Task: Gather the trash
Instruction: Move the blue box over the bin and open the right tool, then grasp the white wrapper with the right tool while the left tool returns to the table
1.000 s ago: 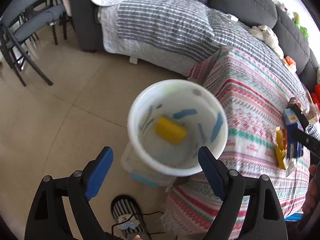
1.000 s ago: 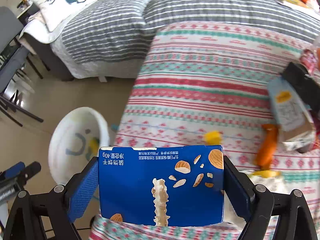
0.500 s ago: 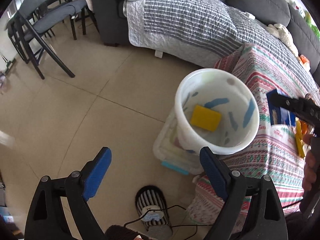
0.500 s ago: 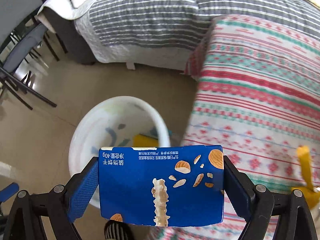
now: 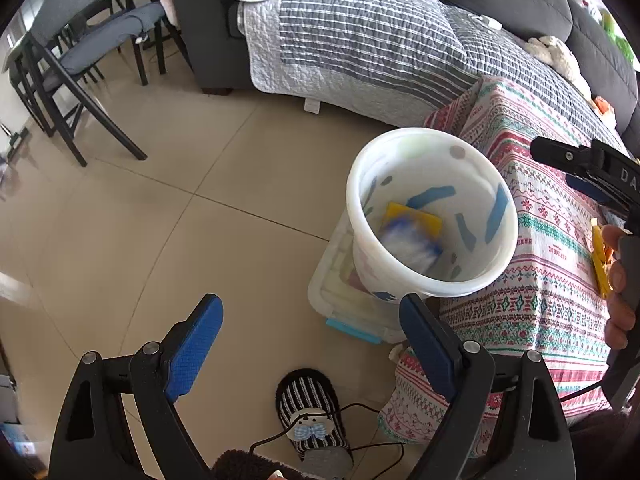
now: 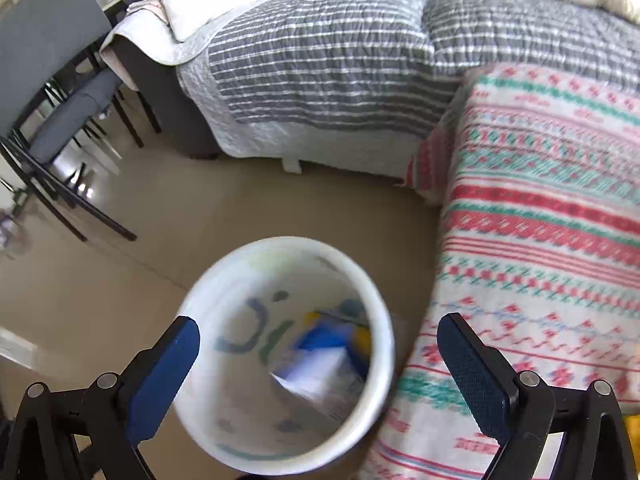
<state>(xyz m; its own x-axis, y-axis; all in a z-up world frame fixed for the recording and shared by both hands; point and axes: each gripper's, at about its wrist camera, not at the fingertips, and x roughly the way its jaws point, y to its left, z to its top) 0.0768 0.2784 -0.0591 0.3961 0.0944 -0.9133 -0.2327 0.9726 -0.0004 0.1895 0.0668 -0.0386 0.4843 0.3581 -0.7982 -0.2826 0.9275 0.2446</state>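
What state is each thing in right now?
Bin: upright, open-topped, beside the table.
Blue box: inside the bin, blurred.
Yellow packet: in the bin, under the box.
Left gripper: jaws open, empty.
Right gripper: jaws open, empty, over the bin.

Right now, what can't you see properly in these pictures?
- Blue snack box inside the white plastic bin: motion-blurred in both wrist views, its print unreadable.
- Yellow packet: partly covered by the box.
- Clear lidded tub: mostly hidden behind the bin, left view.
- Yellow wrappers: cut off by a hand.
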